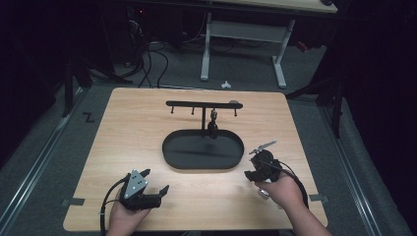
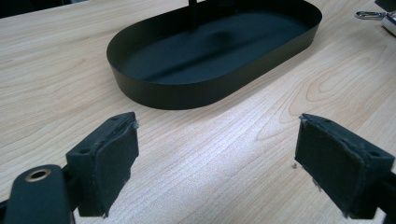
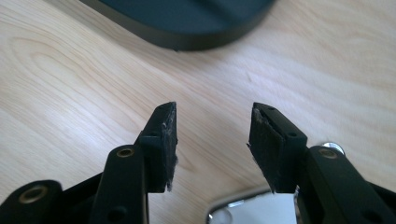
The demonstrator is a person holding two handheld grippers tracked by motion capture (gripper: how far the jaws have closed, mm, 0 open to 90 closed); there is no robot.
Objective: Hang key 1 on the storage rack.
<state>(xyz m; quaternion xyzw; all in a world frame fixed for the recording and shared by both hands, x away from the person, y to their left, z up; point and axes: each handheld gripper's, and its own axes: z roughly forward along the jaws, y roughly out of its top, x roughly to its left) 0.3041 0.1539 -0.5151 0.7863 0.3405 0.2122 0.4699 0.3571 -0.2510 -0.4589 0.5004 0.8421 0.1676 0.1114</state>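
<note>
While hovering low over the wooden table (image 1: 147, 128), left gripper (image 2: 217, 154) with jaws apart and empty, facing black oval tray (image 2: 187, 91). Right gripper (image 3: 212, 135) near tray's right end, jaws apart around nothing, just above a shiny metal object (image 3: 252, 210) (too cropped to identify). No readable writing or labels anywhere.

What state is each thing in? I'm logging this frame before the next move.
Left gripper: open, nothing between its pads.
Right gripper: open, above a shiny metal thing.
Oval tray: nothing loose in it.
Hanger stand: upright, a dark item hanging.
</note>
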